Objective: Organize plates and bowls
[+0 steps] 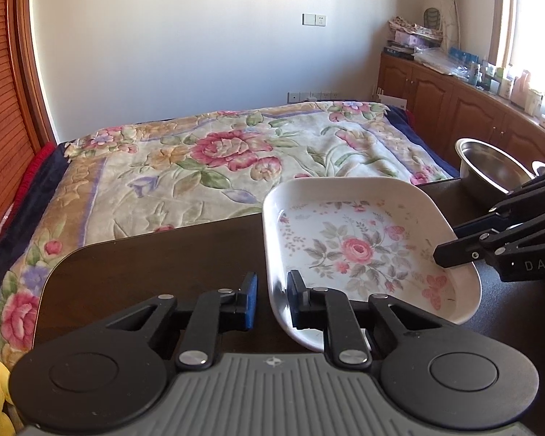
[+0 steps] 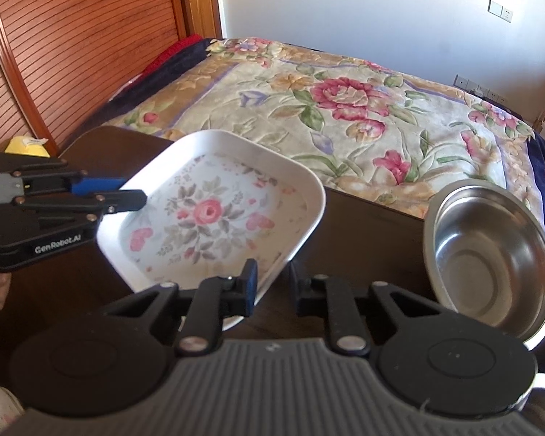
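I find the left gripper (image 1: 272, 299) closed down on the near-left rim of the square floral plate (image 1: 356, 243), 1 finger inside the wall and 1 outside, pads pressing the rim. The right gripper (image 2: 272, 285) is likewise clamped, its blue-padded finger inside the plate's near-right wall and its mate outside; in the left wrist view it reaches in from the right side (image 1: 454, 250) onto the opposite rim. Both grips therefore sit on 2 opposing edges of the same plate (image 2: 214, 214), which lies directly ahead of each set of jaws, and no hand is nearer than the other. The plate appears roughly square, so no long axis governs; the line between the 2 grips is what matters. I judge the plate is tilted or just off the dark table (image 1: 145, 261), though I cannot confirm clearance. The steel bowl (image 2: 490, 258) stands to the right of the plate, near but apart, close by the right gripper's outer side. The coming move, in my judgement, is a joint carry; both hands must travel together or the rim will slip. A floral bedspread (image 1: 218, 156) lies beyond the table.
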`<action>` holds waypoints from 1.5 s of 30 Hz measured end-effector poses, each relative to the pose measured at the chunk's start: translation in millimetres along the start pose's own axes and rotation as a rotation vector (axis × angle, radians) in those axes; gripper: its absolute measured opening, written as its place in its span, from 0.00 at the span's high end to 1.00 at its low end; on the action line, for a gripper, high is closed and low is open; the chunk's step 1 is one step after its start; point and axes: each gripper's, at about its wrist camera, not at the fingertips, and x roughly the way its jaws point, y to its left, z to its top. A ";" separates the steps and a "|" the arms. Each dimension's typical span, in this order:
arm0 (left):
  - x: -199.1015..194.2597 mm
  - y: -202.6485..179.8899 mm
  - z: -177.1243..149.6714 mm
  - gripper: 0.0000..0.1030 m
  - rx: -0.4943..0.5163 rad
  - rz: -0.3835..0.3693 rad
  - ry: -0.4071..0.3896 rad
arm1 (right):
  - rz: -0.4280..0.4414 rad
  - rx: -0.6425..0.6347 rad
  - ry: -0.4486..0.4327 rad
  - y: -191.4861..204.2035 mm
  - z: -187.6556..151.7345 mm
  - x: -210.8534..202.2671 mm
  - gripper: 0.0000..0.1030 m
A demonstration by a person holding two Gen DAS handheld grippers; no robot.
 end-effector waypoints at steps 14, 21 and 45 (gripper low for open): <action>-20.7 -6.3 -6.9 0.82 -0.010 -0.011 0.000 | 0.026 0.009 -0.021 -3.7 -3.2 -3.7 0.83; -48.8 -14.1 -6.4 0.82 0.005 -0.006 -0.034 | 0.054 0.035 -0.065 -7.2 -7.5 -19.9 0.85; -145.4 -42.3 -18.2 0.82 -0.001 -0.016 -0.161 | 0.106 0.059 -0.197 -8.6 -38.7 -97.5 0.86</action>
